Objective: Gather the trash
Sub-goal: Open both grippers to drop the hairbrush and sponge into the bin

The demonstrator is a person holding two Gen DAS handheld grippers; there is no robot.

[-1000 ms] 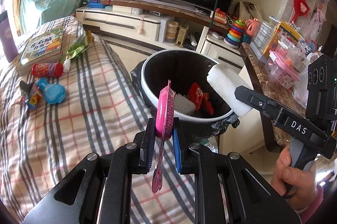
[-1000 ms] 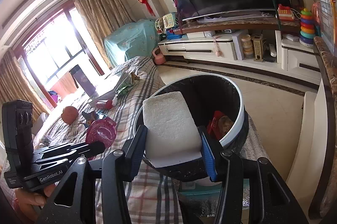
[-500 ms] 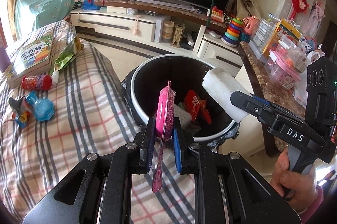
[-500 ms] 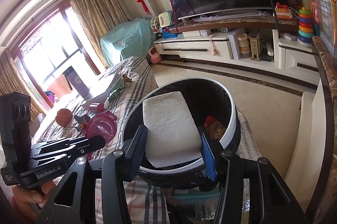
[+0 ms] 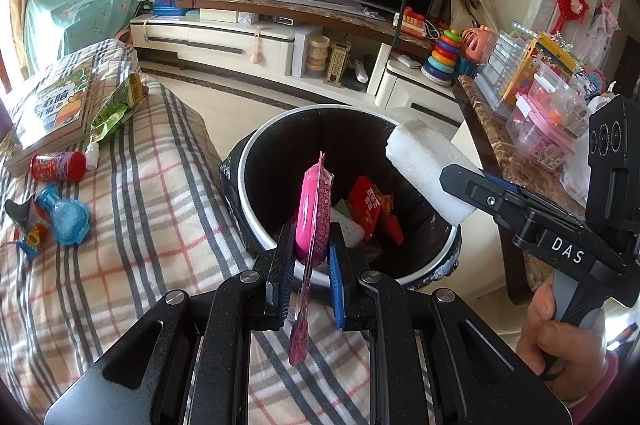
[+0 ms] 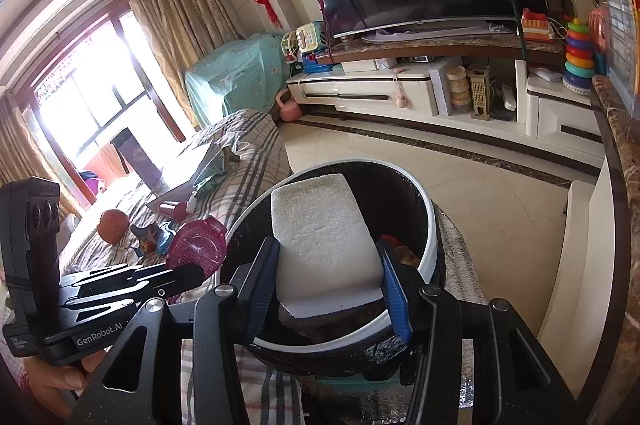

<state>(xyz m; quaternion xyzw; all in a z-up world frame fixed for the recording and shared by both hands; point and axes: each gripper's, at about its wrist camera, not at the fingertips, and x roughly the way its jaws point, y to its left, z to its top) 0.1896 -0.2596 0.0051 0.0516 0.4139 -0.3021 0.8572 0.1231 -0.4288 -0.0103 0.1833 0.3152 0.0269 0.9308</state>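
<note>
a bed covered in a grey, white and pink checked sheet (image 5: 132, 225) fills the left of the left wrist view. just beside its right edge stands a round black trash bin with a white rim and a black liner bag (image 5: 256, 161), which holds red snack wrappers (image 5: 370, 203) and a pale piece at the bottom.

the right gripper (image 6: 326, 281) is clamped on a white rectangular foam block (image 6: 320, 229), its blue pads pressing the block's two long sides, and holds it over the bin's opening, tilted up toward the far rim. the left gripper (image 5: 308, 257) is pinched narrow on a pink plastic blister package (image 5: 312, 209), held on edge and upright at the bin's near rim, with its thin tail hanging down between the fingers.

on the sheet, well apart from the bin, lie a stack of picture books (image 5: 48, 109), a green snack bag (image 5: 116, 105), a red cylindrical can (image 5: 58, 165), a blue plastic toy bottle (image 5: 66, 215) and a small white bottle (image 5: 92, 158).
</note>
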